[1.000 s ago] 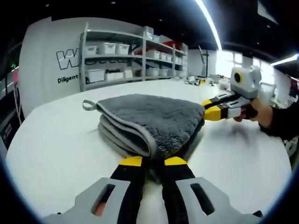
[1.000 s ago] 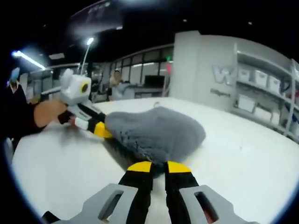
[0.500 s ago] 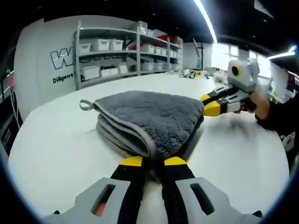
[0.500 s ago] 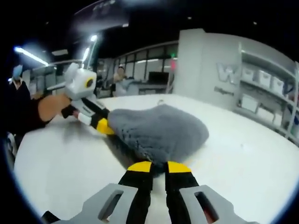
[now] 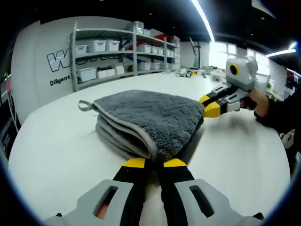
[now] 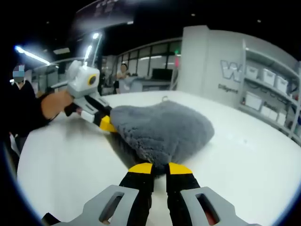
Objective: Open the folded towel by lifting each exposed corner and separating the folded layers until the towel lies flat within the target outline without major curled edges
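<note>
Jaws of the left gripper [image 5: 155,163] and right gripper [image 6: 159,168] each clamp a corner of the folded grey towel [image 5: 150,117], which lies mid-way on a white table [image 5: 56,150]. Grey shelving [image 5: 117,52] with white bins stands at 11 o'clock in the left gripper view, before a lettered wall [image 5: 42,61].
</note>
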